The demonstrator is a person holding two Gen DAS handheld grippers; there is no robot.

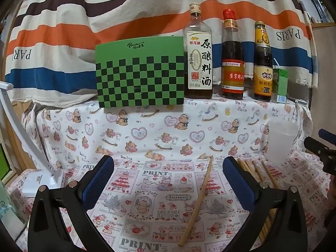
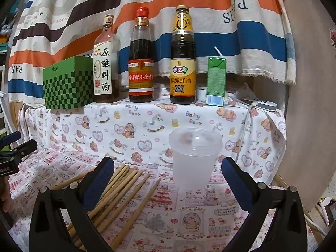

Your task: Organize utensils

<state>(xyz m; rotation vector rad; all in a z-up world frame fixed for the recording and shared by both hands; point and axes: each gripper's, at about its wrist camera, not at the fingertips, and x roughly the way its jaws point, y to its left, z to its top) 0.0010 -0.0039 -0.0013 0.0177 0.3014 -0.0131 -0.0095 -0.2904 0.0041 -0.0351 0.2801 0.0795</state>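
Note:
A single bamboo chopstick (image 1: 198, 199) lies on the patterned cloth between the fingers of my left gripper (image 1: 168, 180), which is open and empty above it. Several more chopsticks (image 1: 255, 171) lie just right of its right finger. In the right wrist view the pile of chopsticks (image 2: 124, 193) lies at the lower left, partly under the left finger of my right gripper (image 2: 168, 180), which is open and empty. A translucent plastic cup (image 2: 194, 157) stands upright ahead of it, and shows at the right of the left wrist view (image 1: 280, 142).
On a raised shelf at the back stand a green checkered box (image 1: 139, 72), three sauce bottles (image 1: 197, 56) and a green juice carton (image 2: 216, 82). A white lamp base (image 1: 42, 180) sits at the left. A white cable (image 2: 245, 130) hangs at the right.

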